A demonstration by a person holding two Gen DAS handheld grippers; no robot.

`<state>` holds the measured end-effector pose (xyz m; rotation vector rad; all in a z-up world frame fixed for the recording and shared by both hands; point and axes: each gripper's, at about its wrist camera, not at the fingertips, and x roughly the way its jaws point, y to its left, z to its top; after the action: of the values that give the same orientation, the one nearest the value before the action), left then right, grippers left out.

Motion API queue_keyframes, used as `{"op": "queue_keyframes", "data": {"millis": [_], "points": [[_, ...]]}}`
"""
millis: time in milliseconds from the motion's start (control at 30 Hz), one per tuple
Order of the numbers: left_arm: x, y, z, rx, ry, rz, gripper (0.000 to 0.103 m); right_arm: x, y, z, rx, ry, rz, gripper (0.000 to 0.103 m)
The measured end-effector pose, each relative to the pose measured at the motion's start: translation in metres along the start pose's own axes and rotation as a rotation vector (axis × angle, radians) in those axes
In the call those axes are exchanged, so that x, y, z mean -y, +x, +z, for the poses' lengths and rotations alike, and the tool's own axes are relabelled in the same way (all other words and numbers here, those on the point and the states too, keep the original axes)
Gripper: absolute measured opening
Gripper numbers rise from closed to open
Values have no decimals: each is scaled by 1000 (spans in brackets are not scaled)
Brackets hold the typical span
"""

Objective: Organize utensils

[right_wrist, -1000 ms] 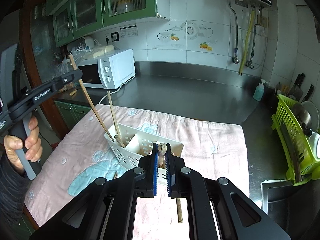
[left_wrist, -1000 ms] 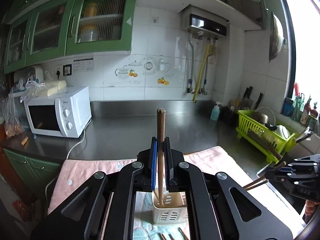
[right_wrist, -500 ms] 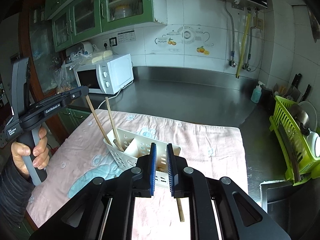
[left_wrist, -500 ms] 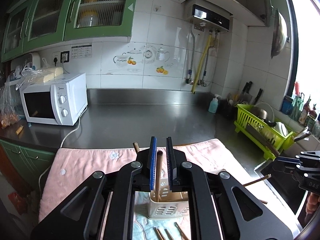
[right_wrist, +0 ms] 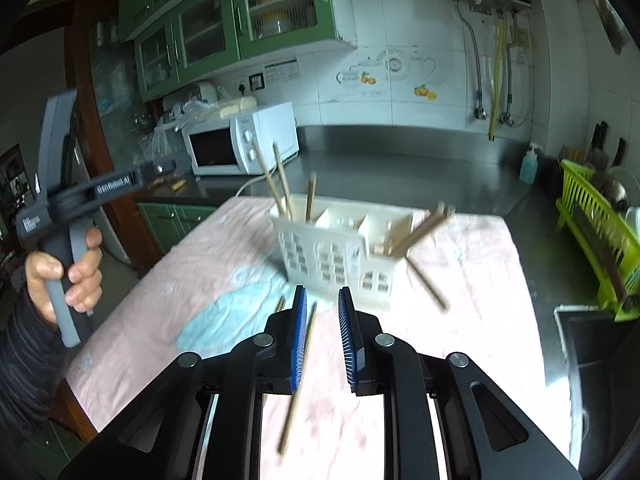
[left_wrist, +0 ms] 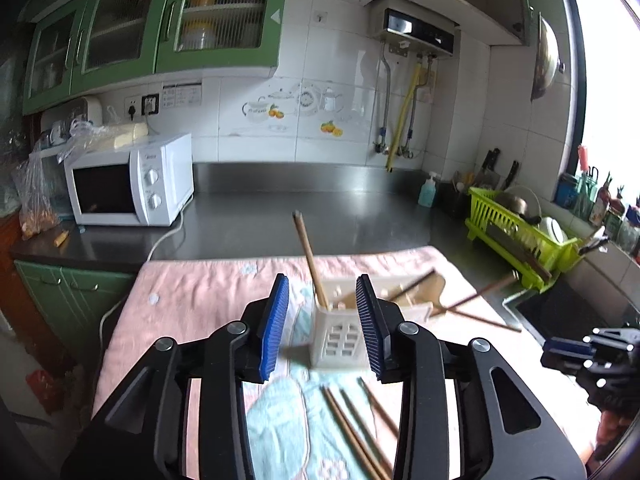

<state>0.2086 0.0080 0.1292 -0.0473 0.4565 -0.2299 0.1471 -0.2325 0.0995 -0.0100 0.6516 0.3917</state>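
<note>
While both sets of jaws are opening, I see nothing pinched in either one. My left gripper (left_wrist: 322,322) has its blue pads well apart, and through the gap I look straight at the near end of the white utensil caddy (left_wrist: 340,336), which stands on the pink cloth (left_wrist: 192,300) covering the counter; the pads do not press on it. One brown chopstick (left_wrist: 310,258) stands tilted in the caddy's near compartment, and others lean out toward the far end, blurred. More loose chopsticks (left_wrist: 356,428) lie on the cloth's pale blue patch in front of the caddy, just under my left fingers. My right gripper (right_wrist: 322,338) shows a narrower gap between its pads, and it hangs over the cloth just short of the caddy's long perforated side. From this view a single chopstick (right_wrist: 298,380) lies flat on the cloth beneath the left pad; I cannot tell whether it touches the pad, but it is not clamped. Three chopsticks stand in the caddy's left compartment, and another pair leans out of the right one, smeared by motion. A hand (right_wrist: 64,276) grips the grey handle of the left tool at the edge of the right view. Behind, a white microwave (left_wrist: 130,180) sits on the steel counter, and a green dish rack (left_wrist: 520,232) stands by the sink.
</note>
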Motion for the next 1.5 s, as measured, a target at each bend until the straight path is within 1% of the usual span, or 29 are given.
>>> {"op": "queue_keyframes", "data": {"millis": [133, 233, 367, 433, 600, 733, 833, 900, 1000, 1067, 1233, 1333, 1500], "points": [[-1, -11, -35, -20, 3, 29, 41, -14, 20, -48, -61, 21, 22, 16], [-3, -13, -61, -57, -18, 30, 41, -20, 40, -75, -99, 43, 30, 16], [-12, -13, -93, -100, -51, 47, 41, -26, 65, -100, -146, 77, 36, 16], [-17, -13, -105, -116, -65, 56, 41, -29, 75, -108, -163, 74, 29, 16], [-29, -9, -131, -157, -106, 58, 41, -33, 95, -119, -192, 83, 23, 16], [-29, -3, -147, -191, -117, 49, 41, -36, 109, -126, -218, 75, -4, 16], [-27, 0, -159, -218, -124, 39, 41, -37, 116, -130, -245, 79, -4, 16], [-25, 3, -167, -239, -120, 30, 41, -38, 121, -134, -260, 66, -26, 16], [-19, 8, -178, -271, -120, 17, 41, -41, 121, -134, -259, 48, -46, 15], [-13, 12, -184, -296, -124, -4, 41, -41, 121, -134, -262, 33, -68, 8], [4, 30, -201, -371, -146, -44, 40, -32, 115, -135, -259, 50, -58, 6], [14, 38, -208, -401, -148, -50, 39, -28, 109, -137, -256, 55, -54, 6], [27, 50, -217, -446, -157, -25, 39, -22, 100, -139, -249, 62, -42, 6]]}}
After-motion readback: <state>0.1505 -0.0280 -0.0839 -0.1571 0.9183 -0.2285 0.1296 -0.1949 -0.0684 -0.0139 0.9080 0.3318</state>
